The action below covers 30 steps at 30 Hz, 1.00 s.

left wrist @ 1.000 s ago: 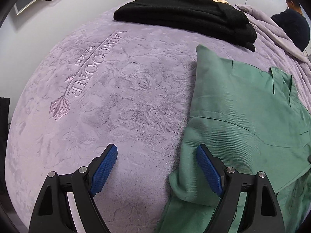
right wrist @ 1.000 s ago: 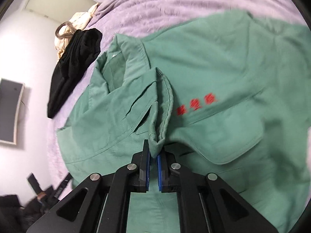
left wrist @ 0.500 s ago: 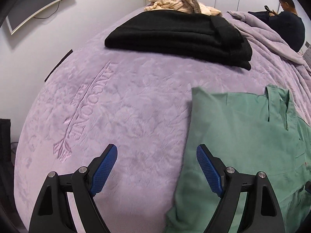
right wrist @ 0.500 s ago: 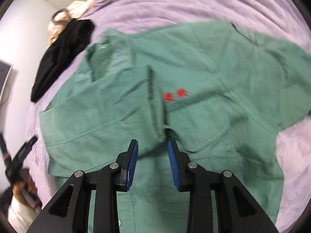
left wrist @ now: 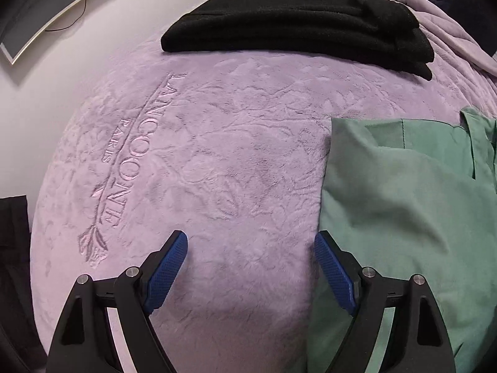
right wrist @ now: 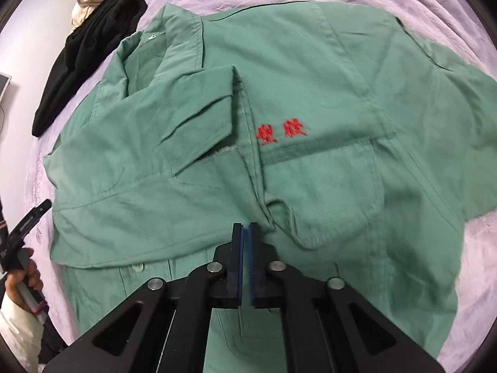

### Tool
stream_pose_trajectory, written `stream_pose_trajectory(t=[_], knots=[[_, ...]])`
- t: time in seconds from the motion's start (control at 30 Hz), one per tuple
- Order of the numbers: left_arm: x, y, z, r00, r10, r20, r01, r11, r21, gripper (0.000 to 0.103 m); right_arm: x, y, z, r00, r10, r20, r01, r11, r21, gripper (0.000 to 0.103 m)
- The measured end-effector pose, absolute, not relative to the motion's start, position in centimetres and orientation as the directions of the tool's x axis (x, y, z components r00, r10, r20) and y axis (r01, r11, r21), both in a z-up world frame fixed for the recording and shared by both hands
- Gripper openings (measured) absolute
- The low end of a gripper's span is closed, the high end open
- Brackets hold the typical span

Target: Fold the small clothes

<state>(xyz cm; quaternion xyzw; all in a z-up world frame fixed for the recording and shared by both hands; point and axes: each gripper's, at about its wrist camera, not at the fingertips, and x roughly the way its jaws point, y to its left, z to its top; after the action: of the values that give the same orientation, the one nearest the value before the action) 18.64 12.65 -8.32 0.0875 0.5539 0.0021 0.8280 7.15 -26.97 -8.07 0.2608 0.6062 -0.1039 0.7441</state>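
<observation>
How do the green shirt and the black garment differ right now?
The green shirt lies spread out with one sleeve folded in; the black garment is a folded stack. The shirt has red embroidery and a chest pocket; the black garment looks plain. Both rest on the purple blanket.

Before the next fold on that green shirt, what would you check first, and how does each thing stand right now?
1. Left sleeve folded in over the front of the green shirt: ok, it lies across the chest.
2. Other sleeve folded in: not ok, it is spread out on the purple blanket.
3. Right gripper free of cloth: its jaws have just been closing; they look shut with nothing between them, ok.
4. Left gripper ready to grasp: ok, open, with only blanket between its fingers, beside the shirt's edge.
5. Room around the shirt: ok, the black folded clothes lie apart from it.
6. Buttons fastened: cannot tell.
</observation>
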Motion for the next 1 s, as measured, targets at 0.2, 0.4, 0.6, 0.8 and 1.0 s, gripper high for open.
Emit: stream_pose_trajectory(t=[0.2, 0.4, 0.6, 0.8, 1.0], knots=[[14.0, 13.5, -6.2, 0.368, 0.007, -0.93, 0.158, 0.985, 0.07, 0.085, 5.0, -25.8, -7.8, 0.23, 0.233, -0.945, 0.48, 0.818, 0.318, 0.007], [10.8, 14.4, -7.6, 0.339, 0.006, -0.941, 0.209, 0.974, 0.082, 0.085, 4.7, -23.3, -8.4, 0.241, 0.342, -0.908, 0.456, 0.786, 0.417, 0.064], [8.6, 14.2, -7.5, 0.386, 0.001, -0.923, 0.334, 0.932, 0.14, 0.085, 6.8, -18.6, -9.9, 0.245, 0.514, -0.822, 0.415, 0.711, 0.568, 0.064], [6.9, 14.2, -7.6, 0.418, -0.009, -0.908, 0.487, 0.847, 0.216, 0.085, 10.4, -14.3, -9.0, 0.261, 0.566, -0.782, 0.338, 0.705, 0.623, 0.064], [6.6, 12.0, -8.8, 0.467, -0.058, -0.882, 0.541, 0.808, 0.234, 0.085, 19.1, -9.9, -5.4, 0.259, 0.489, -0.833, 0.088, 0.847, 0.524, 0.064]])
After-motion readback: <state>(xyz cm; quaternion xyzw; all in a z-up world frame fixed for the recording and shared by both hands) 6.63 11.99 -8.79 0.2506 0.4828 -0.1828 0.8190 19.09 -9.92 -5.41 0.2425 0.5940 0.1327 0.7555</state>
